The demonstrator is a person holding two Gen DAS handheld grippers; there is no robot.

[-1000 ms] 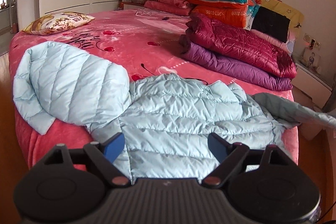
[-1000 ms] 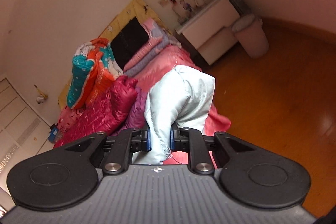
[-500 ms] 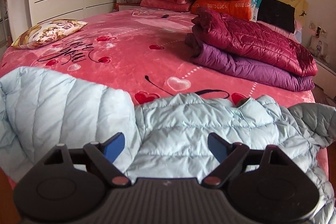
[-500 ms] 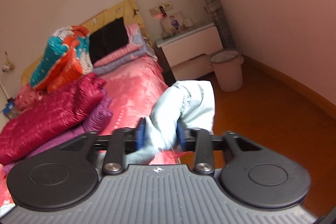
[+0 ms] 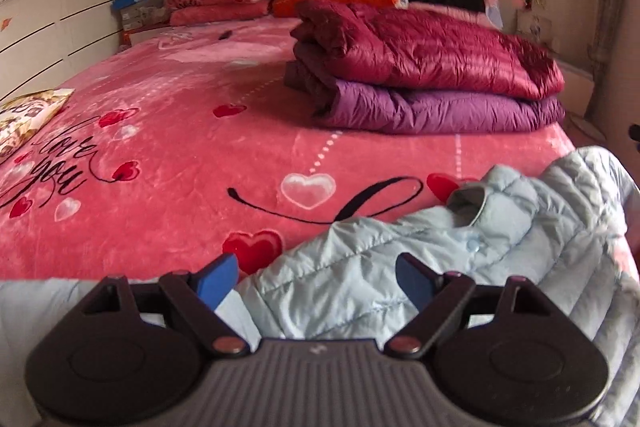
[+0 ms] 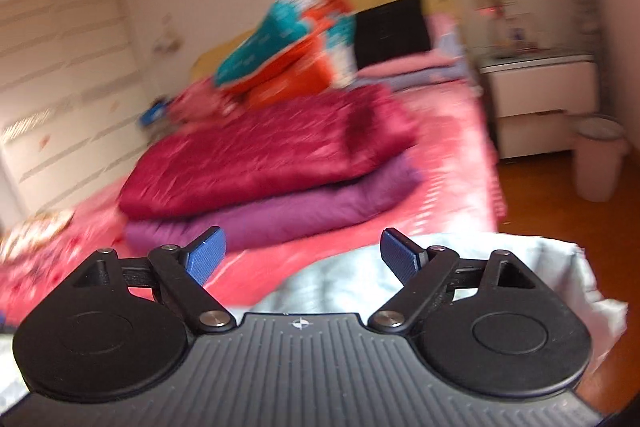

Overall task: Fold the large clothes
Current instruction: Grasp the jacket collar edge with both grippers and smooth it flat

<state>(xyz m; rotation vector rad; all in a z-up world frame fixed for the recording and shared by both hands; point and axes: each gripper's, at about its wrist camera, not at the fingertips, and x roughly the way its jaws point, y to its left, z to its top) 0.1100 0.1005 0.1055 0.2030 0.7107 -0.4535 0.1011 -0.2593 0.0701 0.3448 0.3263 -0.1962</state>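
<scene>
the right gripper (image 6: 303,257) has just been opening: a second ago its pads pinched a light-blue sleeve, now the jaws stand wide with nothing pressed between them, and the freed cloth lies slack just below. the left gripper (image 5: 316,279) is open too, empty, hovering low over the pale blue puffer jacket (image 5: 420,267). the jacket lies along the near edge of the bed (image 5: 180,155), its long axis running crosswise, bunched toward the near right corner. the left gripper looks nearer the body, the right nearer the sleeve end.
</scene>
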